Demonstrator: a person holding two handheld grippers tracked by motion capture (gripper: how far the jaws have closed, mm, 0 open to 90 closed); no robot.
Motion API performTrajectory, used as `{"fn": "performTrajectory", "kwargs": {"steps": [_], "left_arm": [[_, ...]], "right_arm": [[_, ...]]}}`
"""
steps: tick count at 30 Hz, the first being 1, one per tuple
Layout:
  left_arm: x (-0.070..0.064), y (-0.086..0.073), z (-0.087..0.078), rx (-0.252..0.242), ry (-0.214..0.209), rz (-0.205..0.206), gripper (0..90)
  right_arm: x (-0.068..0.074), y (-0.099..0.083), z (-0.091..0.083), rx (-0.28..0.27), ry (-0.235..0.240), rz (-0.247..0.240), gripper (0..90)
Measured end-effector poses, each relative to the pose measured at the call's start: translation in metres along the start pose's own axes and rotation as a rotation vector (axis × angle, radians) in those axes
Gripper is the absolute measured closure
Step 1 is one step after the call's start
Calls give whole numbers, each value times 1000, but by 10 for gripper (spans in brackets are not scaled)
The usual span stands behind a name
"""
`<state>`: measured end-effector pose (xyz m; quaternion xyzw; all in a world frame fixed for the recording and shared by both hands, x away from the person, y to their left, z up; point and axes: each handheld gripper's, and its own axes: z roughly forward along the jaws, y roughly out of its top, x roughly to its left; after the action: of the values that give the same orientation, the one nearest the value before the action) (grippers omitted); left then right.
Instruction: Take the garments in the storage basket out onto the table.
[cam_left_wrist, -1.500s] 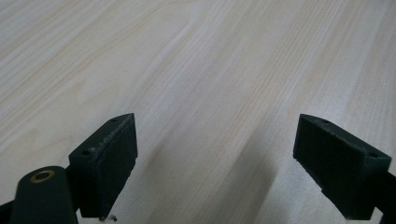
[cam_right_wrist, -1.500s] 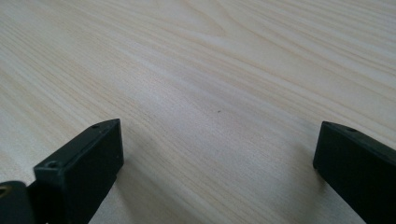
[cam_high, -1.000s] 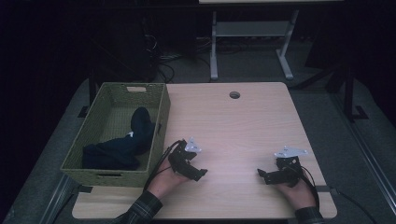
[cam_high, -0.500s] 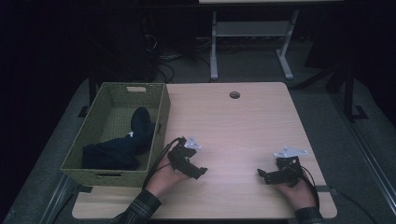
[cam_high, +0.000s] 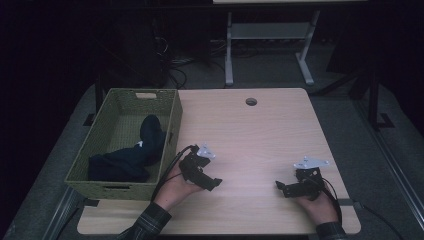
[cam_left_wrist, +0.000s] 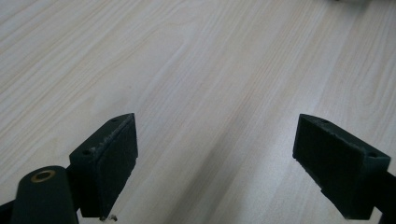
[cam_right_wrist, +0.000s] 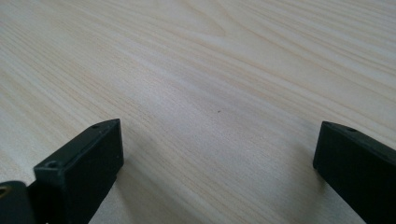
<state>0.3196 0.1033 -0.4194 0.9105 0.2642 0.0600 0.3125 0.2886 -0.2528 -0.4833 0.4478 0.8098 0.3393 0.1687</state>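
A woven green basket (cam_high: 172, 117) stands at the table's left side with dark clothes (cam_high: 131, 156) heaped inside it. My left gripper (cam_high: 214, 183) lies low over the light wooden table (cam_high: 260, 135) just right of the basket's near corner, open, with bare wood between its jaws (cam_left_wrist: 215, 154). My right gripper (cam_high: 280, 187) rests near the front right of the table, also open, and its jaws frame nothing but wood grain (cam_right_wrist: 218, 154). The two grippers point toward each other across a gap of table.
A round cable hole (cam_high: 251, 101) sits near the table's far edge. Beyond the table stands a white metal frame (cam_high: 265, 45) on dark carpet, with cables on the floor. The room around is dim.
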Motion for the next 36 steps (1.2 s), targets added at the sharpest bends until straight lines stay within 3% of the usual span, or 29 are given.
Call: {"fn": "performTrajectory", "kwargs": {"steps": [6, 16, 36], "left_arm": [[0, 5, -3, 21, -15, 18, 137], [0, 12, -13, 4, -33, 36, 139], [9, 21, -30, 4, -44, 34, 145]], "right_arm": [[0, 0, 0, 0, 0, 0, 13], [0, 0, 0, 0, 0, 0, 13], [0, 0, 0, 0, 0, 1, 13]]}}
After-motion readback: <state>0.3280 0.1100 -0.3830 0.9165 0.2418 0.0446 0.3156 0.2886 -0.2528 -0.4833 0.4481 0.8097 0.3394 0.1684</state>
